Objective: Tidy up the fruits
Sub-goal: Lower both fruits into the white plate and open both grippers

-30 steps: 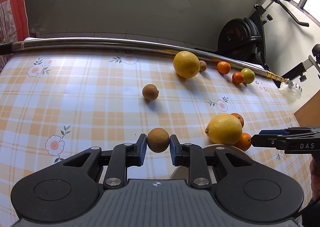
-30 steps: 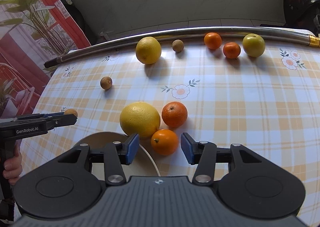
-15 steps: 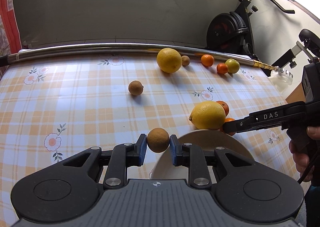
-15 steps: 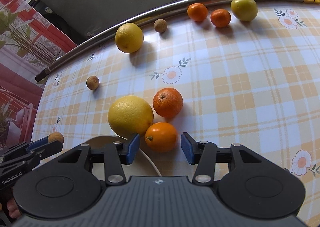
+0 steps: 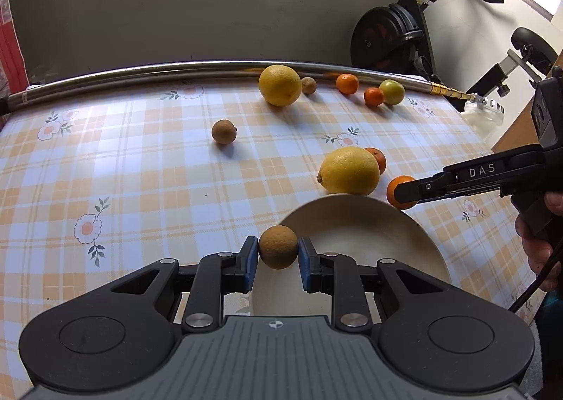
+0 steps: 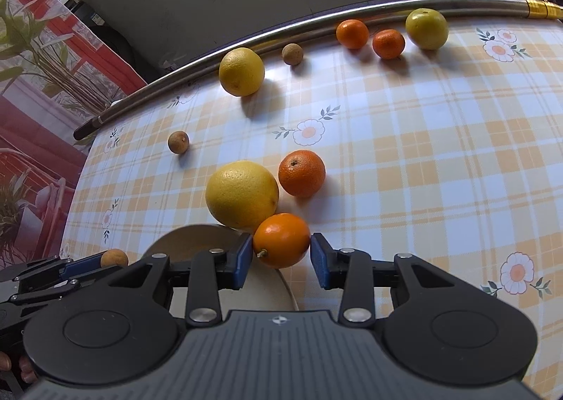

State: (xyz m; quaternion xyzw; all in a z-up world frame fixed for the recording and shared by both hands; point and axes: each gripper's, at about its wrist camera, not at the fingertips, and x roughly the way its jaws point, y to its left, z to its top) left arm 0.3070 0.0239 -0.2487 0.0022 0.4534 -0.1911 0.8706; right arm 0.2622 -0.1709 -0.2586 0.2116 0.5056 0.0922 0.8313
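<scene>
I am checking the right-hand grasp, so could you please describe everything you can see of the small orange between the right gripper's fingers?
The small orange is round, smooth and glossy, bright orange, with a short brown stem stub pointing lower left. It sits between the blue pads of the right gripper, whose fingers have just closed onto its sides. Its upper left edge meets the large yellow citrus, and it overlaps the rim of the pale plate. Whether it rests on the tablecloth cannot be told.

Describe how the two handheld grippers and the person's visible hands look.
Both are black tools with grey ribbed bodies, round side housings and silver pivot screws. The left gripper and the right gripper have blue pads. Side on, one reads "DAS" in white. A black cable runs past the bare hand; no sleeve shows.
</scene>
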